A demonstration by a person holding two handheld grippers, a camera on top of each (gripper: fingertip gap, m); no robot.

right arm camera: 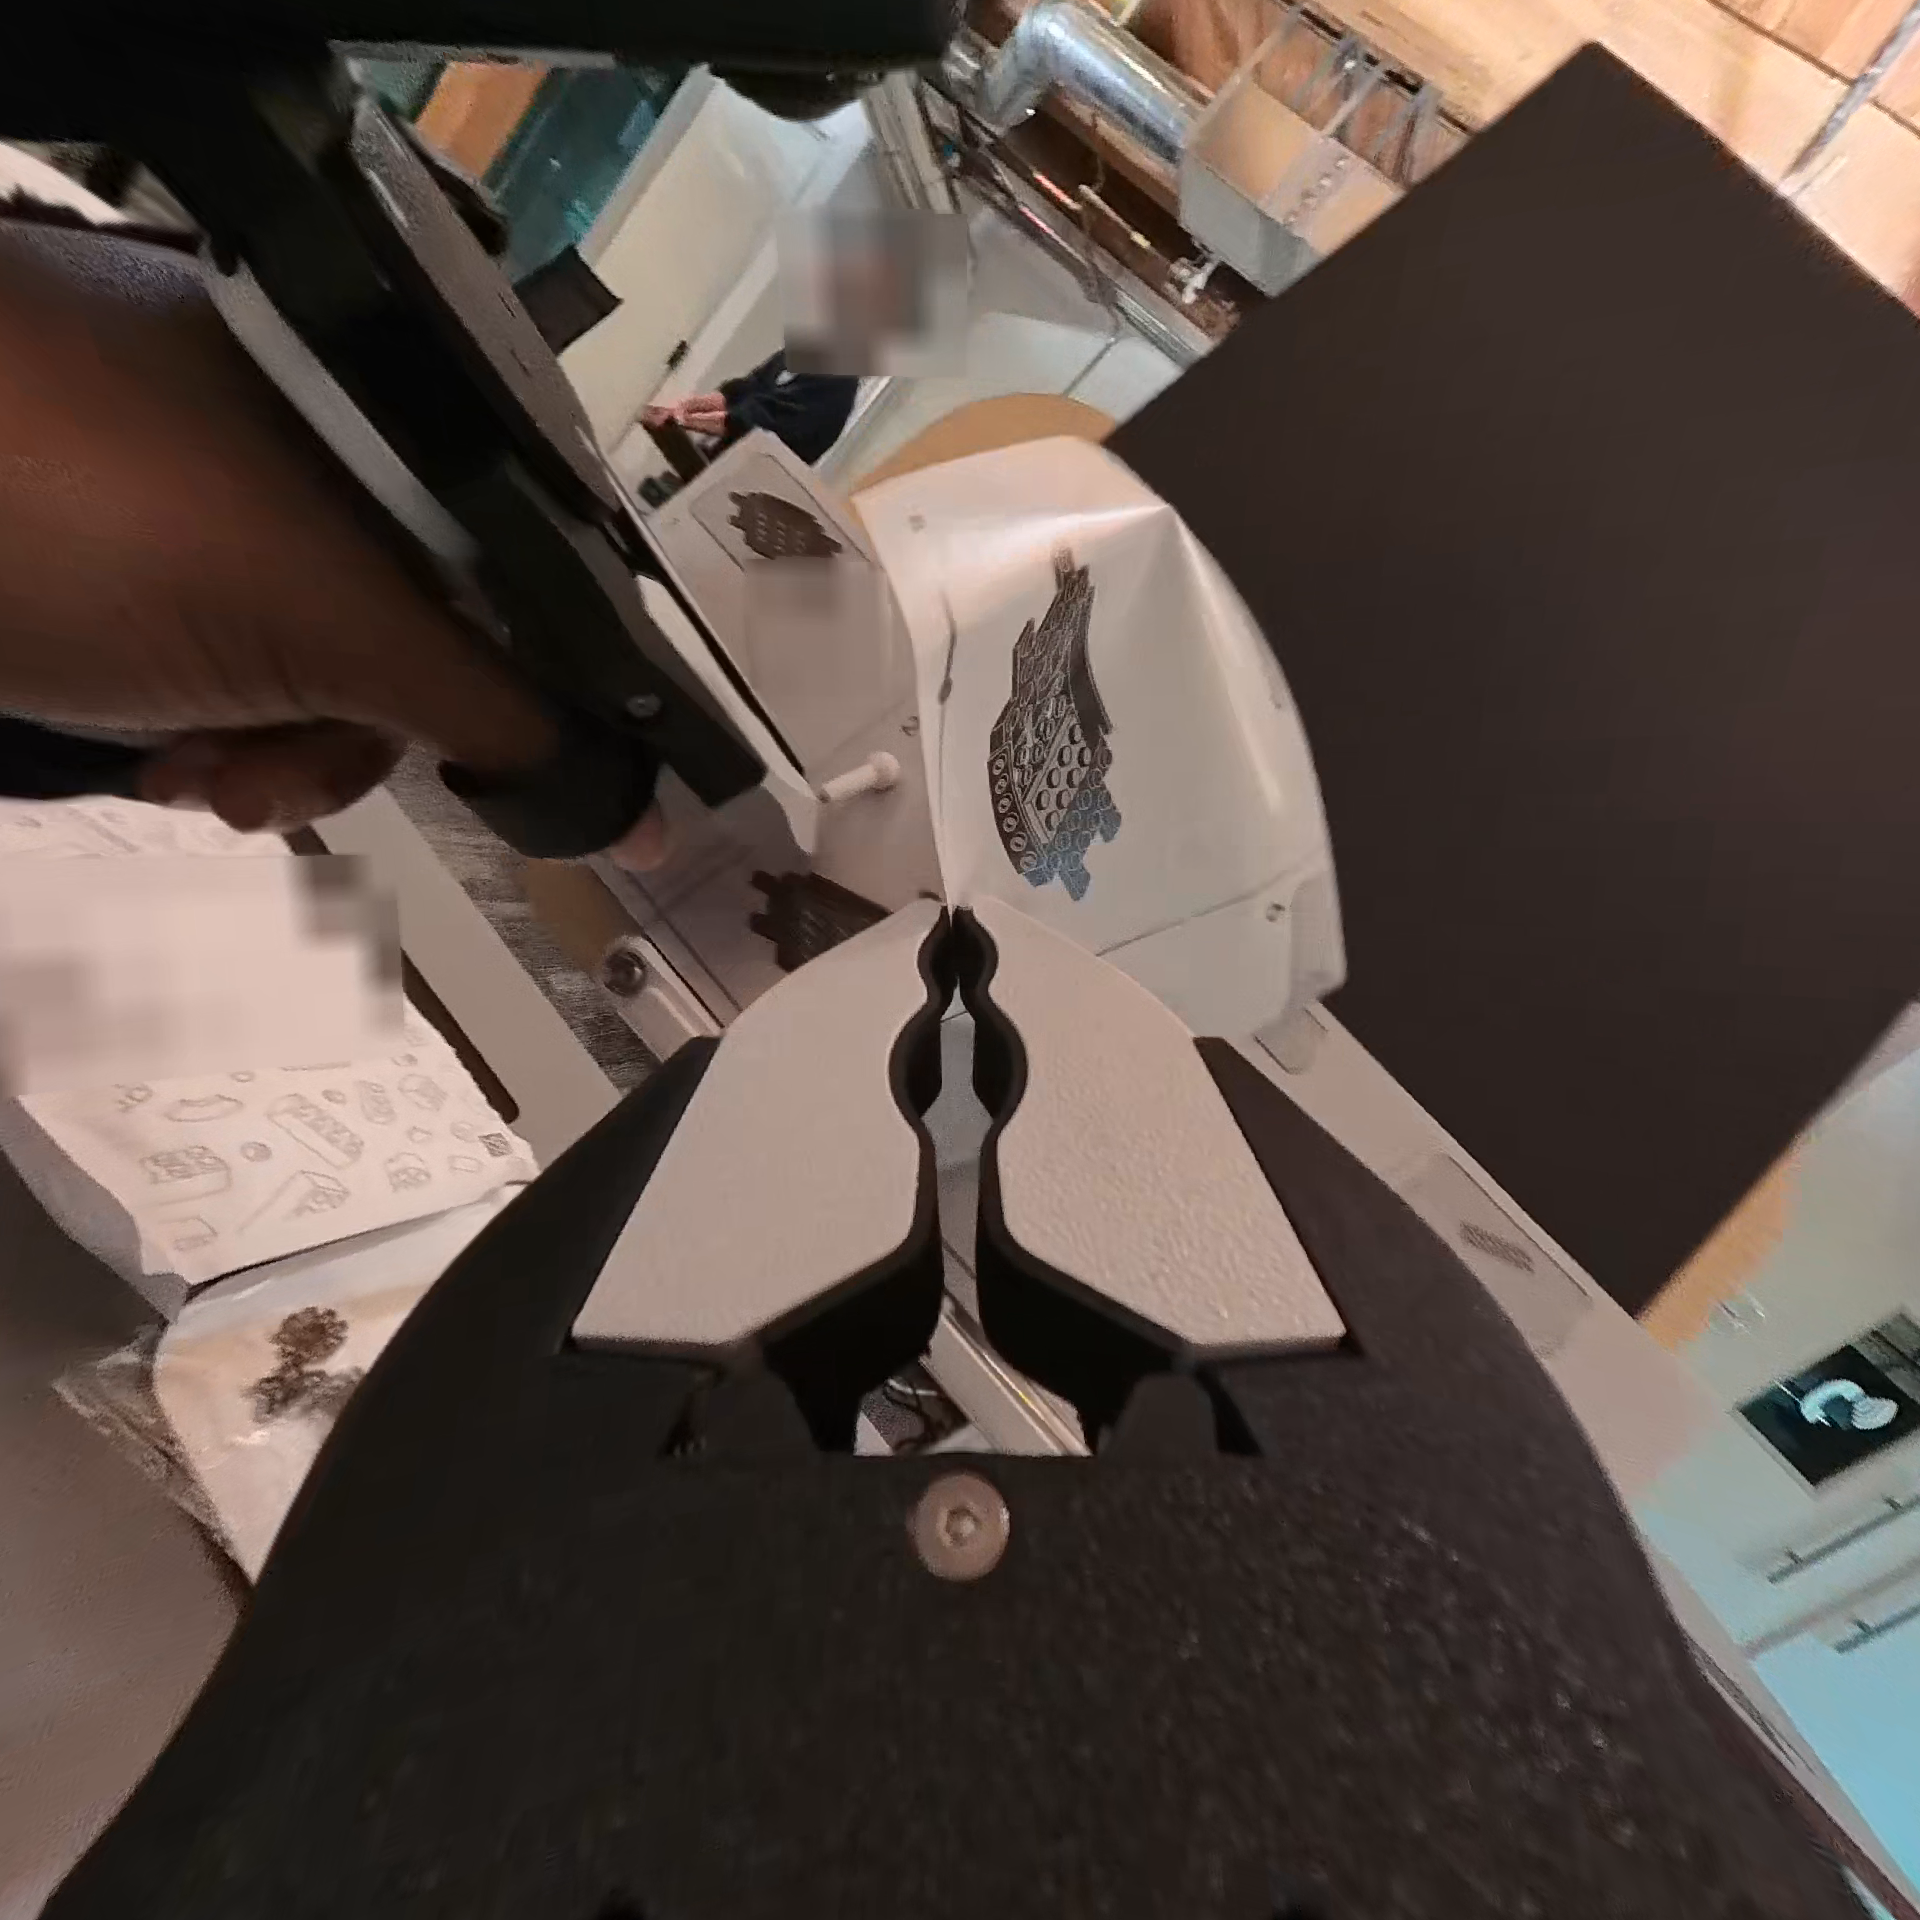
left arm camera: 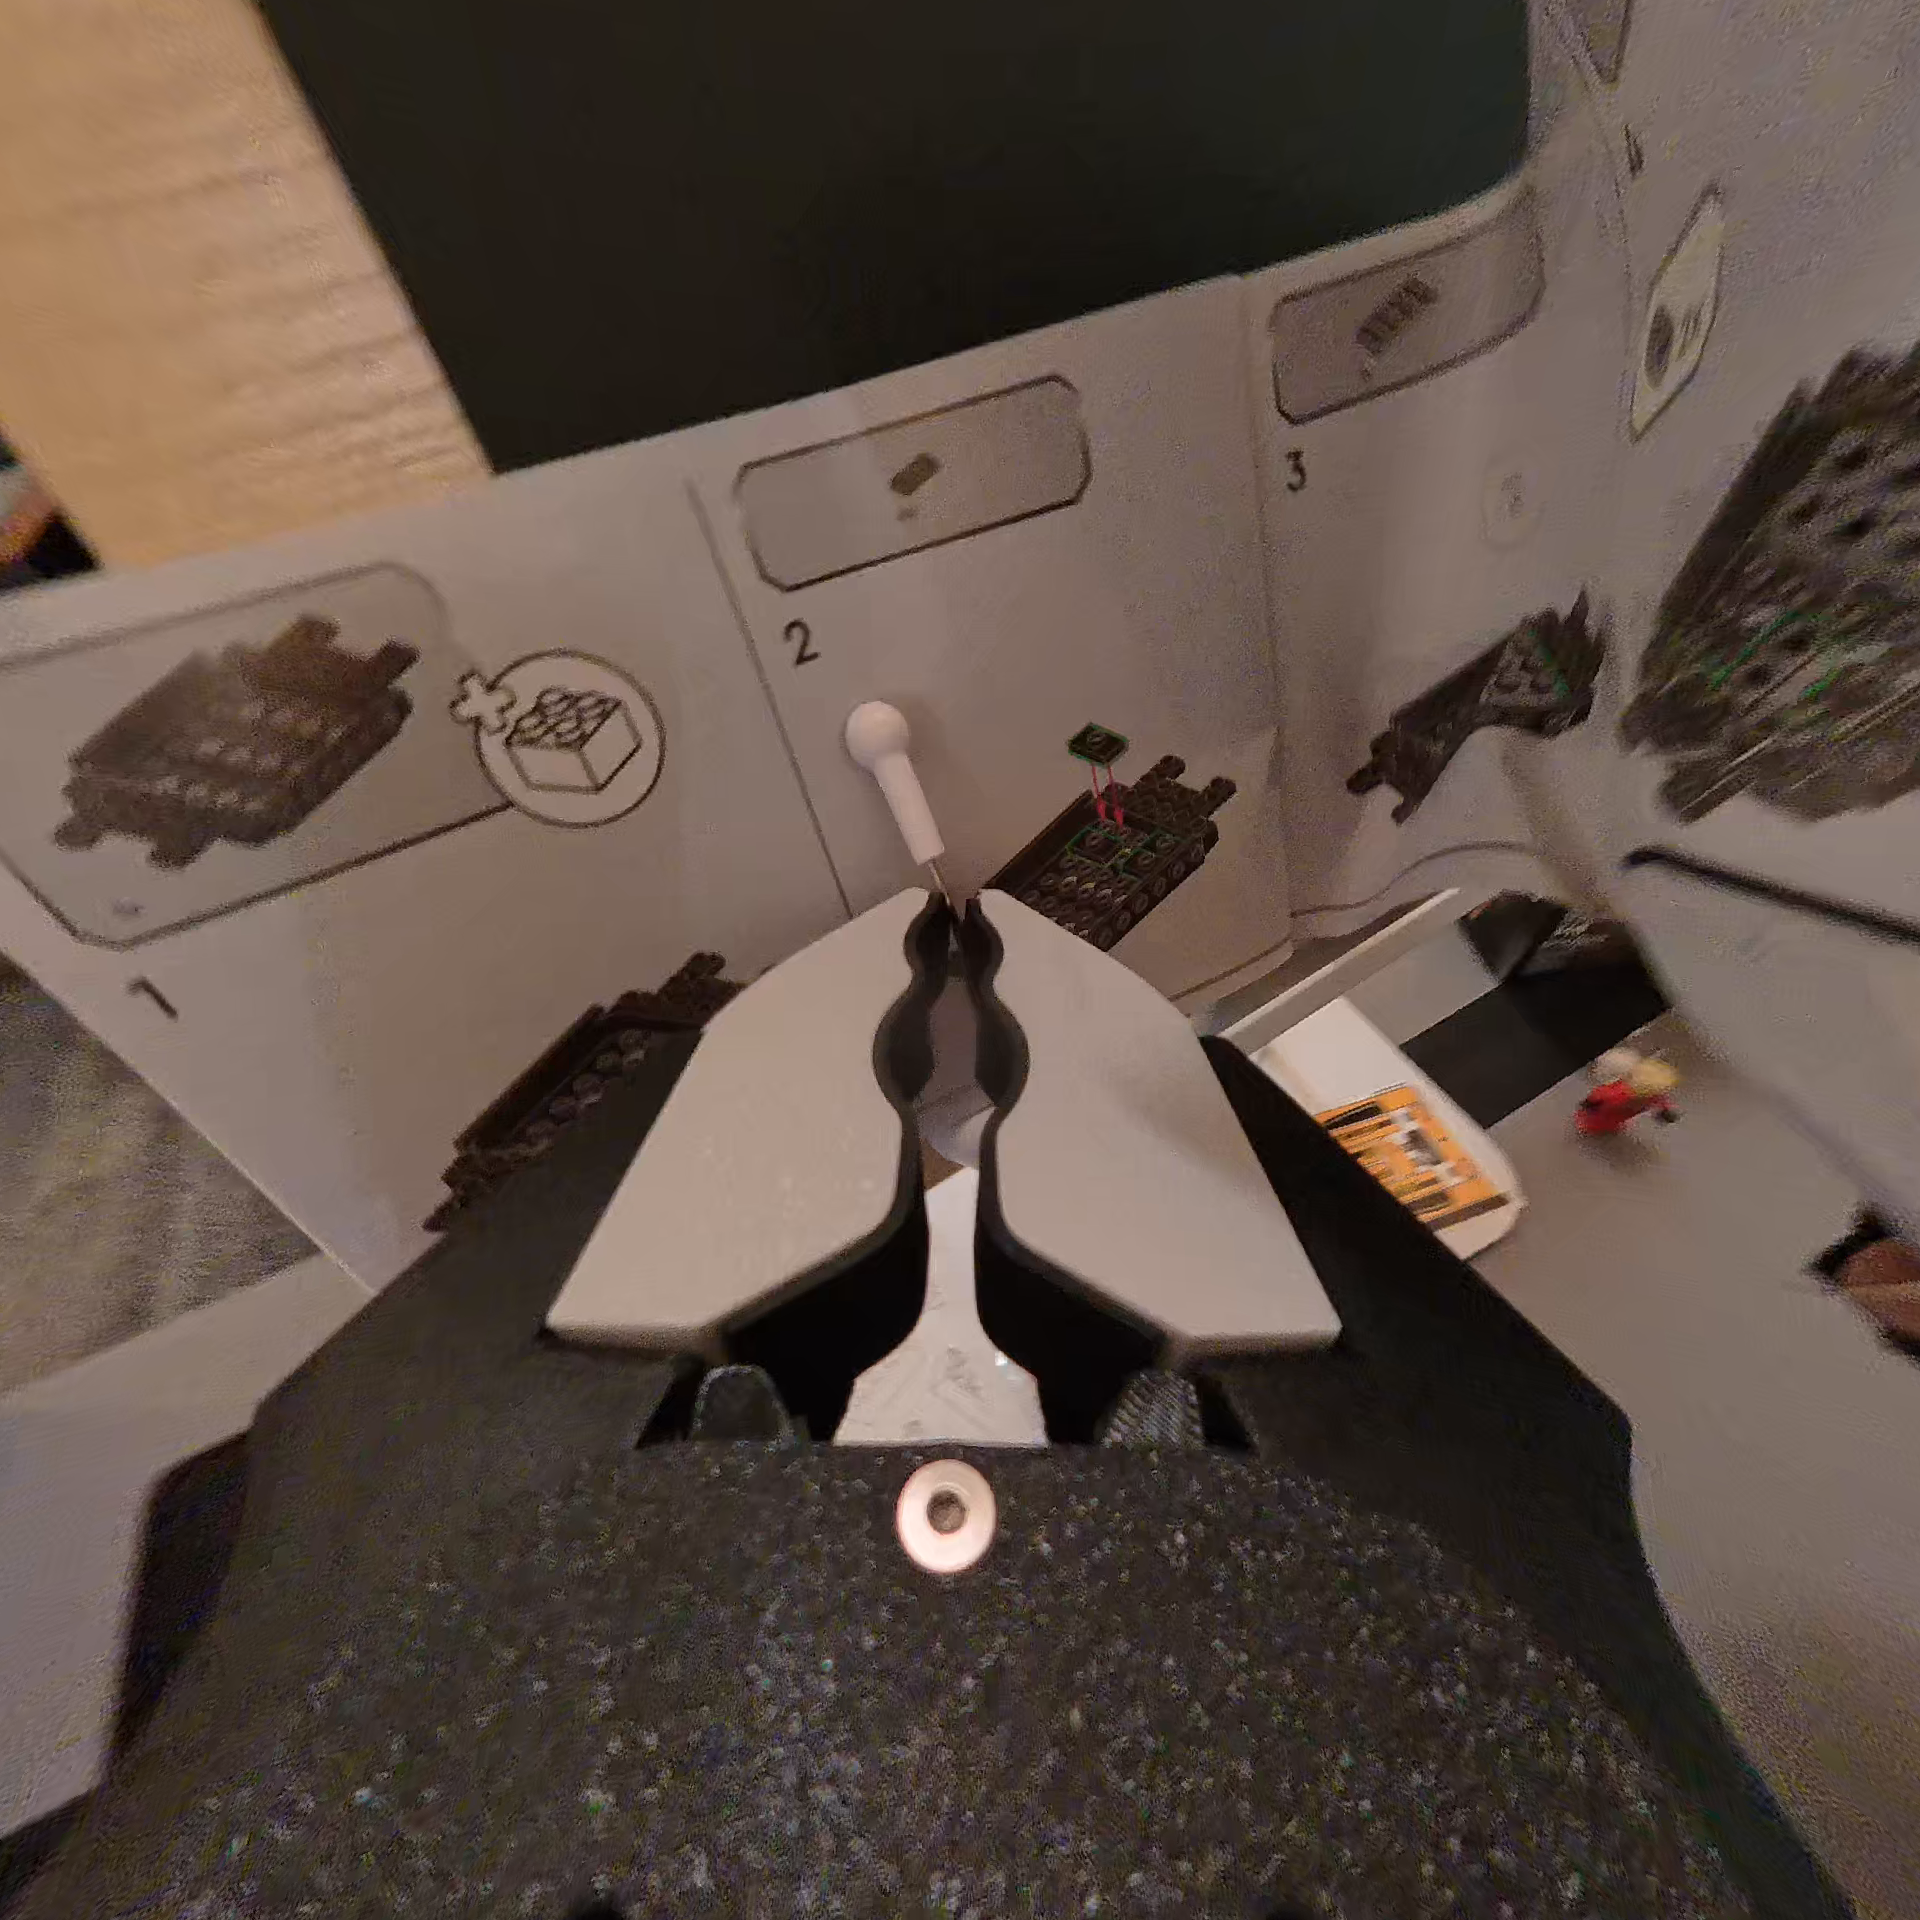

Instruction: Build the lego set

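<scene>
The open instruction booklet [left arm camera: 499, 831] stands close in front of my left gripper, showing drawings of dark brick assemblies. My left gripper [left arm camera: 954, 909] is shut on the thin metal stem of a white ball-headed pin [left arm camera: 888, 764], which points at the booklet's middle panel. In the right wrist view my right gripper [right arm camera: 954, 914] is shut at the lower edge of a curled, lifted booklet page [right arm camera: 1060, 748]. The left gripper [right arm camera: 810, 795], held in a hand [right arm camera: 208, 582], and its pin [right arm camera: 862, 777] show at upper left there. No loose brick is in either gripper.
A small red minifigure [left arm camera: 1626, 1091] and an orange-and-black leaflet [left arm camera: 1413, 1153] lie to the right. A paper bag printed with brick drawings [right arm camera: 281, 1143] and a clear bag of dark pieces [right arm camera: 301, 1351] lie at left. A black board [right arm camera: 1558, 623] stands behind the booklet. My hands' fingertips stand some 9 cm from each other.
</scene>
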